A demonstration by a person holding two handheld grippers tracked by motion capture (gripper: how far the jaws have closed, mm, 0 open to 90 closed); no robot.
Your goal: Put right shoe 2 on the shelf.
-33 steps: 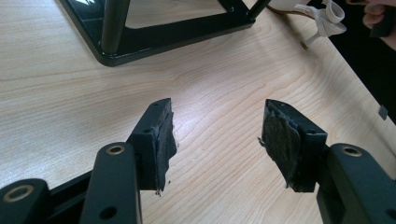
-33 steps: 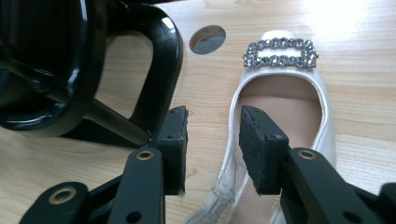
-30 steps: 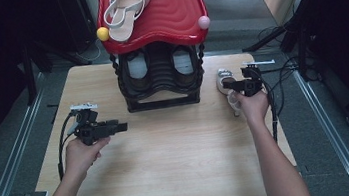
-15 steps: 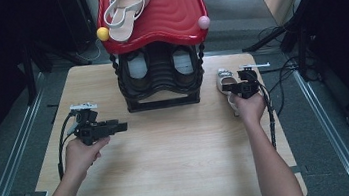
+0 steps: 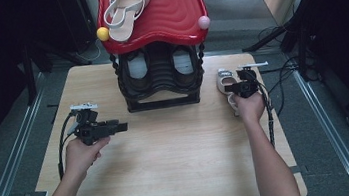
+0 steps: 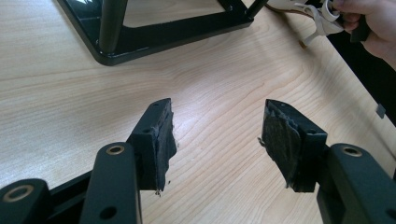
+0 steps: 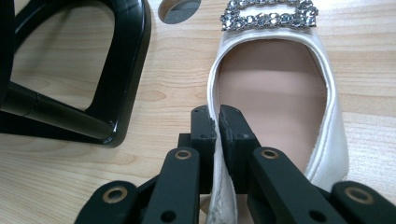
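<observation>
Cream shoe (image 7: 280, 93) with silver buckle (image 7: 268, 15); glossy black rack (image 5: 160, 79).

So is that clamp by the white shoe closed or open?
Closed: the right gripper has just been closing, and its jaws pinch the white shoe by its side wall.

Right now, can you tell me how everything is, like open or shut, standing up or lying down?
right gripper: jaws just closed, shut on the side wall of the white shoe.
white shoe: flat on the table, jewelled buckle at the toe.
left gripper: open, nothing between the jaws, above bare wood.
shoe rack: upright; a pair of shoes stored inside.
strappy sandal: lying on the red top.
table: level.
</observation>
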